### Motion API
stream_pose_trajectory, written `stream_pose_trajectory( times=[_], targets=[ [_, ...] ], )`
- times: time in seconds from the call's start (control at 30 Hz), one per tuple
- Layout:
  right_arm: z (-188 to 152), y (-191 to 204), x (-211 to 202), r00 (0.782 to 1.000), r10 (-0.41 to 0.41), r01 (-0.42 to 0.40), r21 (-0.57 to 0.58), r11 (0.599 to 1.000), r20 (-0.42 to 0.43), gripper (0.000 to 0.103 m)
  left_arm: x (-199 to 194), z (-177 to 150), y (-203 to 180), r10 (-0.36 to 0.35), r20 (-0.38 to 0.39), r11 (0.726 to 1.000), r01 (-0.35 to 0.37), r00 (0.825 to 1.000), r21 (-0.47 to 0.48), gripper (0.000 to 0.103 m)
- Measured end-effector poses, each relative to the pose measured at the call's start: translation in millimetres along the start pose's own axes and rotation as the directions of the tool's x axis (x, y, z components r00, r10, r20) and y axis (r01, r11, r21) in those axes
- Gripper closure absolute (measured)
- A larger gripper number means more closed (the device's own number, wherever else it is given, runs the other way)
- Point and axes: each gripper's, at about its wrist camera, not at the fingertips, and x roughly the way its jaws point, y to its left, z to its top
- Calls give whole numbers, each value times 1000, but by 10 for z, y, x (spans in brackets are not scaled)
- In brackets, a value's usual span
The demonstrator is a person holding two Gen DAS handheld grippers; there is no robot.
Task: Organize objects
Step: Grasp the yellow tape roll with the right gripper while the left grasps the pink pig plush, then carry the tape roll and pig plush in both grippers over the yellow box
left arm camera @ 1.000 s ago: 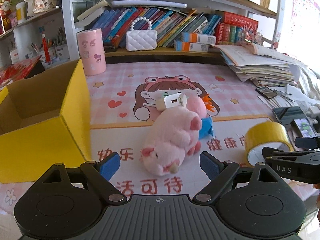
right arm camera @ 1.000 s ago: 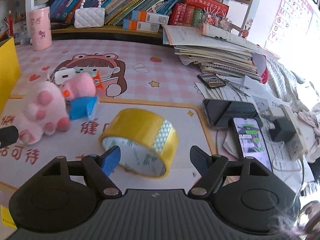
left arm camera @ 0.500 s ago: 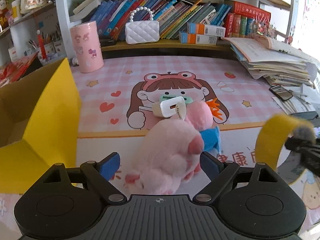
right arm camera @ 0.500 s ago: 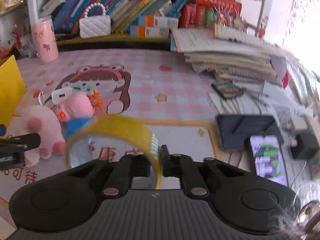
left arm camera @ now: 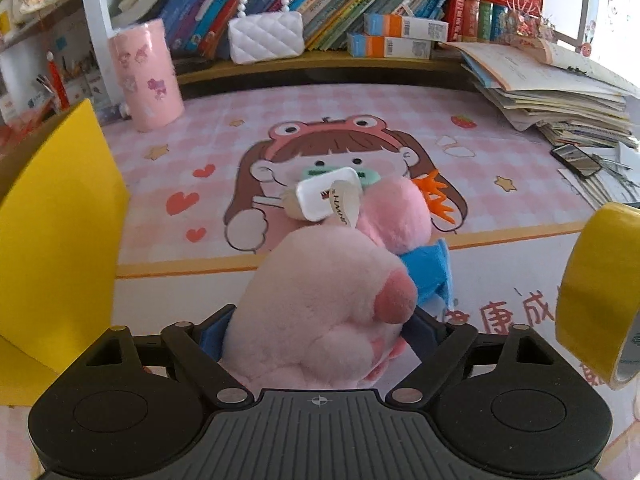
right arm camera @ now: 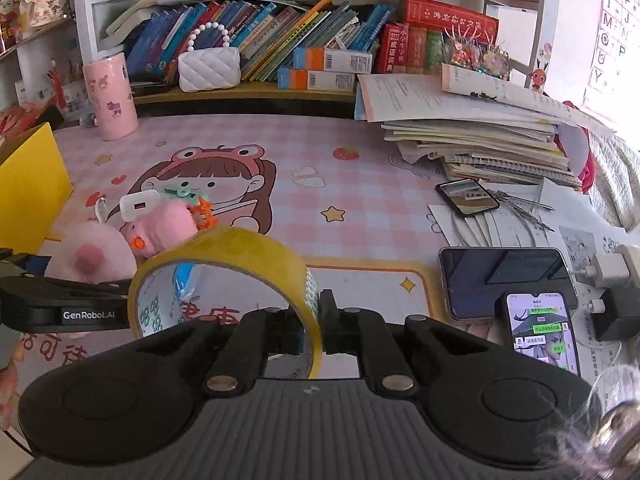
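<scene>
My left gripper [left arm camera: 316, 332] is shut on the pink plush pig [left arm camera: 320, 300], its blue pads pressing both flanks of the body. The pig also shows in the right wrist view [right arm camera: 96, 256], with the left gripper [right arm camera: 60, 300] alongside it. A white charger [left arm camera: 324, 200] lies on the pig's head. My right gripper [right arm camera: 314, 320] is shut on the wall of a yellow tape roll [right arm camera: 224, 256] and holds it upright above the mat. The roll also shows in the left wrist view [left arm camera: 600, 292]. An open yellow box [left arm camera: 52, 232] stands at the left.
A pink cup [left arm camera: 144, 76] and a white purse [left arm camera: 264, 36] stand by the bookshelf at the back. A stack of books and papers [right arm camera: 480, 140] sits at the right. Two phones [right arm camera: 508, 280] and a charger plug [right arm camera: 612, 280] lie at the right front.
My left gripper moved forward around the pig and closed on it. My right gripper closed on the tape roll and lifted it off the mat.
</scene>
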Motion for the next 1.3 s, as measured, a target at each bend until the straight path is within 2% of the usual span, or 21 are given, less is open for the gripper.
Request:
stream_pose_trajectory(
  times=[0.1,0.17,0.53,1.0,1.3],
  targets=[
    [-8,33,-17,1000,5,-5,-3,1000,0,95,-80,-6,87,-40,2,998,40,999,-39,34],
    [-14,71,-31,1000,9,-9,-6,1000,-1,95,-161,-27,123,-53,6,997,54,999,-50,36],
    [-45,451,-181,999,33,-33,-16,999,-1,95,-973,-257,580,-132,151,973,158,980,-171,36],
    [-186,1566,-581,986,169,-166,-136,977,7,95,-1640,-858,1582,13,198,951,49,980,-307,36],
    [-487,2238,-858,973,228,-231,-200,952,-37,95,-2010,-1315,2065,49,193,934,23,980,-357,36]
  ],
)
